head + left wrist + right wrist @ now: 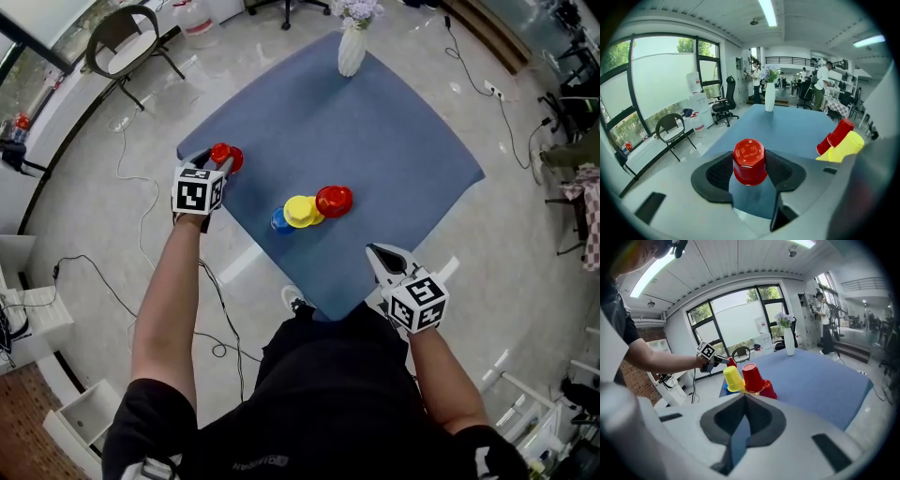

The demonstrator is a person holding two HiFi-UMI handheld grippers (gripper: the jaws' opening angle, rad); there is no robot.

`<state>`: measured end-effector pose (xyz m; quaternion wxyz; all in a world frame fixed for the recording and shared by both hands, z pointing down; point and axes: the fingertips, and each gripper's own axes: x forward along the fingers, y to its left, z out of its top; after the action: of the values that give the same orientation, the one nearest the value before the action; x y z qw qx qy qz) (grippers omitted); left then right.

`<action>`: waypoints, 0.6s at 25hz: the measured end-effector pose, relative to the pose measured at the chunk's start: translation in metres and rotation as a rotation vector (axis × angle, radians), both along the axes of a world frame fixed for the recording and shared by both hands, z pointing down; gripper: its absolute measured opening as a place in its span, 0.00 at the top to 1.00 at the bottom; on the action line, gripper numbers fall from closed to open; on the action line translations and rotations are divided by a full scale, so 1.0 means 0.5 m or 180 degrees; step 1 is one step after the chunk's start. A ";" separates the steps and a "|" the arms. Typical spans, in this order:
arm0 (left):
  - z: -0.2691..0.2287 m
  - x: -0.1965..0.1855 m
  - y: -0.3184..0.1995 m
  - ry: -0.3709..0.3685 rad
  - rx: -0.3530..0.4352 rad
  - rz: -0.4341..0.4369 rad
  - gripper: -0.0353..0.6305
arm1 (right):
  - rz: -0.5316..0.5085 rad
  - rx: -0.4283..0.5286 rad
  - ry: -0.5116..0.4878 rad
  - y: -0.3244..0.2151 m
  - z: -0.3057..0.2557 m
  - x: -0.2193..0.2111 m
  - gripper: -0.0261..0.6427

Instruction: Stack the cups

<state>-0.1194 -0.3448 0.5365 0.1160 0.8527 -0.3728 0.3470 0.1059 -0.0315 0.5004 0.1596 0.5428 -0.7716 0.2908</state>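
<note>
A red cup stands upside down between the pads of my left gripper, which is shut on it. In the head view that red cup and the left gripper are at the left edge of the blue table. Near the table's front lie a red cup, a yellow cup and a blue cup, close together and tilted. My right gripper is shut and empty at the front edge, short of the yellow cup and red cup.
A white vase with flowers stands at the table's far edge. A chair and a water jug are on the floor at the far left. Cables run along the floor left of the table.
</note>
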 end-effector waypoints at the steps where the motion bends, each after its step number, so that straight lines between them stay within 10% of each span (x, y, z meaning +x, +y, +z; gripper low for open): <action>1: -0.009 -0.005 0.009 -0.0004 0.0025 0.0023 0.62 | -0.0008 0.0020 0.0012 0.000 -0.003 -0.004 0.96; 15: -0.151 -0.026 0.157 -0.0026 0.0147 0.0491 0.62 | 0.0084 0.0235 0.0096 0.017 -0.050 -0.041 0.96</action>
<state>-0.1323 -0.2665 0.4610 0.0677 0.8799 -0.3144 0.3497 0.0855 -0.0230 0.4756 0.1472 0.5628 -0.7721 0.2560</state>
